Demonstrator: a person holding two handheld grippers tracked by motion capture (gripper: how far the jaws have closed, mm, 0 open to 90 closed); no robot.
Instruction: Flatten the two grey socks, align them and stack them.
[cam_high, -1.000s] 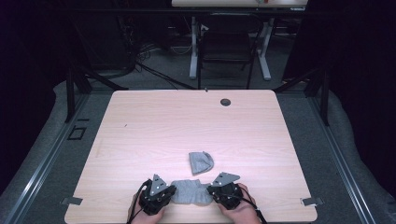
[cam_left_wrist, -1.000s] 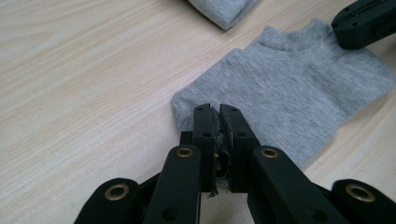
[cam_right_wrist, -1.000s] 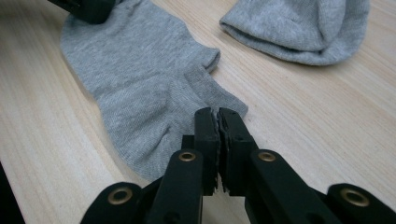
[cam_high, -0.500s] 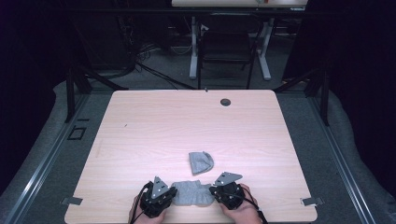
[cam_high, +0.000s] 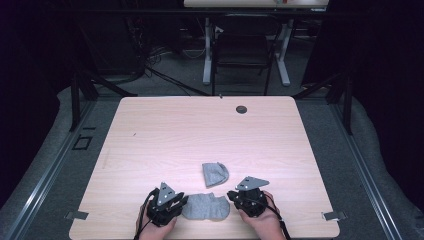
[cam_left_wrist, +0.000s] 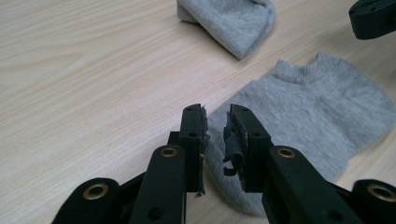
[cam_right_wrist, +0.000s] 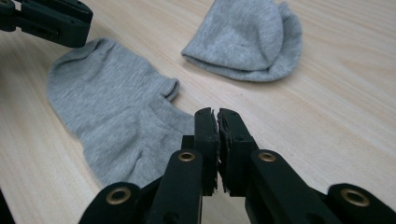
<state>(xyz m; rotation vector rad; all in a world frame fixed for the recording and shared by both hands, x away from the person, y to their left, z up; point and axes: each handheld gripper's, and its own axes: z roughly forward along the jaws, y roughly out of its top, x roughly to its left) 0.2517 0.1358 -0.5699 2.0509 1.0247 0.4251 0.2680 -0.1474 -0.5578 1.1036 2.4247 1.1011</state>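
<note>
A grey sock (cam_high: 206, 206) lies flat near the table's front edge, between my two grippers. A second grey sock (cam_high: 215, 173), folded over, rests just beyond it. My left gripper (cam_high: 182, 201) is at the flat sock's left end. In the left gripper view its jaws (cam_left_wrist: 215, 122) stand a little open, with the edge of the sock (cam_left_wrist: 317, 112) showing in the gap. My right gripper (cam_high: 231, 195) is at the sock's right end. In the right gripper view its jaws (cam_right_wrist: 217, 122) are shut, and the sock (cam_right_wrist: 112, 107) reaches up to the left jaw. The folded sock (cam_right_wrist: 247, 39) lies ahead.
The light wooden table (cam_high: 175, 135) has a small dark hole (cam_high: 241, 109) near its far edge. A chair (cam_high: 242, 55) and white desk legs stand on the floor beyond it. Both hands sit right at the table's front edge.
The right gripper has edged slightly to the right. The left gripper and both socks have stayed where they were.
</note>
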